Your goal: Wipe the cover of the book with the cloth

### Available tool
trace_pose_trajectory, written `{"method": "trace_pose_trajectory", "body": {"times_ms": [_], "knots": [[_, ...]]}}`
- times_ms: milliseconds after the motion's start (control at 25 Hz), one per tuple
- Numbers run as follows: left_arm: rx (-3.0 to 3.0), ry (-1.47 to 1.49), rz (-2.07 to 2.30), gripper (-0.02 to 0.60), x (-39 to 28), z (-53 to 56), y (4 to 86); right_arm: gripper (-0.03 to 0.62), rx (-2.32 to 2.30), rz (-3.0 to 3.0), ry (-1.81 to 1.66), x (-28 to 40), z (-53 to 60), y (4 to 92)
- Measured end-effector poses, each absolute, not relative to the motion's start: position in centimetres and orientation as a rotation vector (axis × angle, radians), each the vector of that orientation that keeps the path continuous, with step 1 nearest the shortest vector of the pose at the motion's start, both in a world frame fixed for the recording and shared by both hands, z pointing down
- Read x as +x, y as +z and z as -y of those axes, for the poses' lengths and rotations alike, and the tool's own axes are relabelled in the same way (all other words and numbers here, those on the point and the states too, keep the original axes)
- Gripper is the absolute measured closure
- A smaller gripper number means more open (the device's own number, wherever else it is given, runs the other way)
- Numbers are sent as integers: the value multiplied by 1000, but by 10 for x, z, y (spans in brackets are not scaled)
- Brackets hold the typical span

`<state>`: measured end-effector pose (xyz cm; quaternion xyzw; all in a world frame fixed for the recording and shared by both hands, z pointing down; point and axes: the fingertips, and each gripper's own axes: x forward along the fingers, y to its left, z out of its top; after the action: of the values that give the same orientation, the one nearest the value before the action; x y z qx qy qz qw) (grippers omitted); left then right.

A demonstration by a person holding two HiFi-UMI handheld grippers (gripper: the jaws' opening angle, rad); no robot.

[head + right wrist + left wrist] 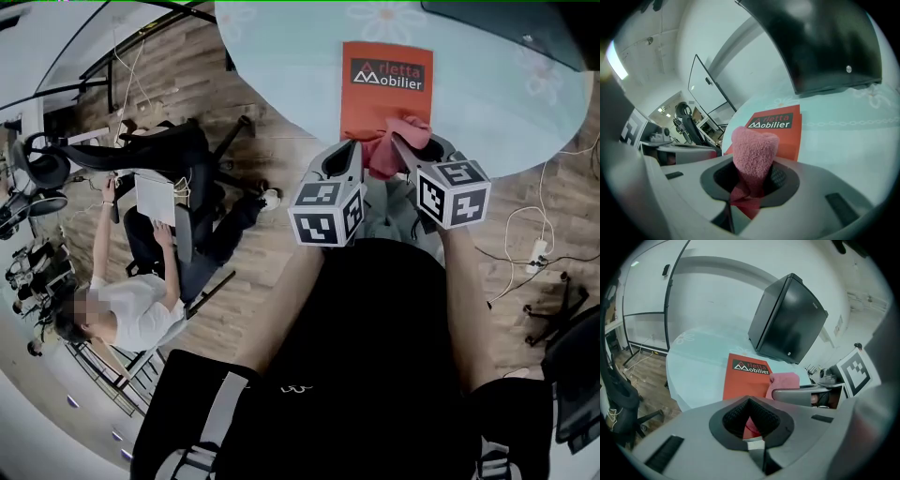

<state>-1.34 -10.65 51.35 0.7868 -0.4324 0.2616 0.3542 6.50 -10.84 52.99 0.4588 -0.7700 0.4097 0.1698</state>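
Note:
An orange book (384, 98) with a dark title band lies flat on the pale round table (281, 56), near its front edge. My right gripper (405, 142) is shut on a pink cloth (386, 155), which hangs over the book's near edge. In the right gripper view the cloth (753, 150) stands up between the jaws, with the book (783, 129) just beyond. My left gripper (349, 148) sits close beside the right one, shut and holding nothing. From the left gripper view the book (743, 378) and the cloth (783, 380) lie ahead.
A large black box (787, 319) stands on the table behind the book. The table's front edge (309, 141) is right under the grippers. On the wooden floor at left a person (131, 300) sits among office chairs. Cables (534, 248) lie at right.

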Motion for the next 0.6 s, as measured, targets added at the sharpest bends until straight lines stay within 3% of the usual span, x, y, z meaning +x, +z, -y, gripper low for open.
{"method": "trace_pose_trajectory", "body": {"times_ms": [600], "knots": [[2151,650,985,568,32,95,508,482,1546,2066,1125,129,84,529]]}}
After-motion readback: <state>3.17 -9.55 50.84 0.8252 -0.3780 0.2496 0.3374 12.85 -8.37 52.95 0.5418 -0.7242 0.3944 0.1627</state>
